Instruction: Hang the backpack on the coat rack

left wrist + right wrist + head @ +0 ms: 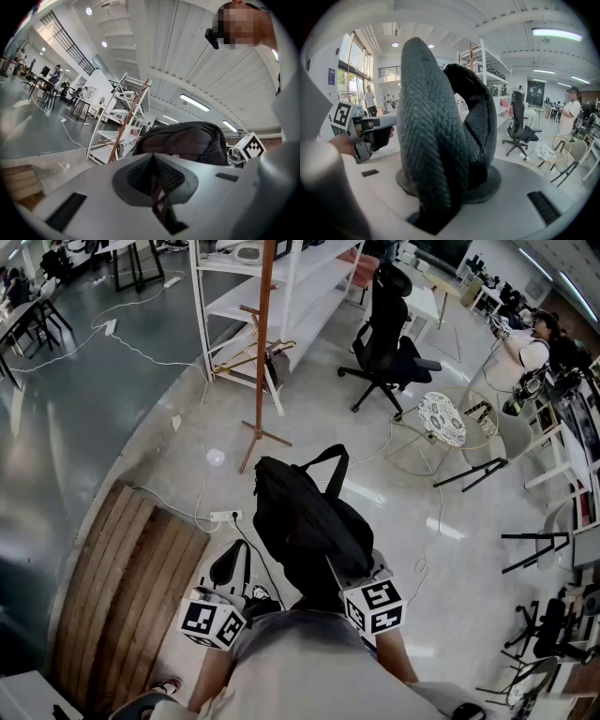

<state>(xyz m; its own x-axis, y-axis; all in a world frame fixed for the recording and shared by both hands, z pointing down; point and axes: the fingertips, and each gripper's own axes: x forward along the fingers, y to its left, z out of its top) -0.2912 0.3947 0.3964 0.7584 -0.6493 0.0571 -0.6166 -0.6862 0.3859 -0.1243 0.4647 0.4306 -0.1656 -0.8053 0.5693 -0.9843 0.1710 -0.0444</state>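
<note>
**Workshop floor: backpack lifted, not yet hung**

Polished floor is open, and the rack is stood well ahead. The backpack is held in the air just in front of the person, well apart from the rack. The right claw is clamped on a padded strap. The left claw is pressed together on a thin strap.

Pick-up is judged done. Left to do: carry to the rack and hook it over a peg.

The long axis is laid away from the person, with the handle at the far end, towards the rack.
</note>
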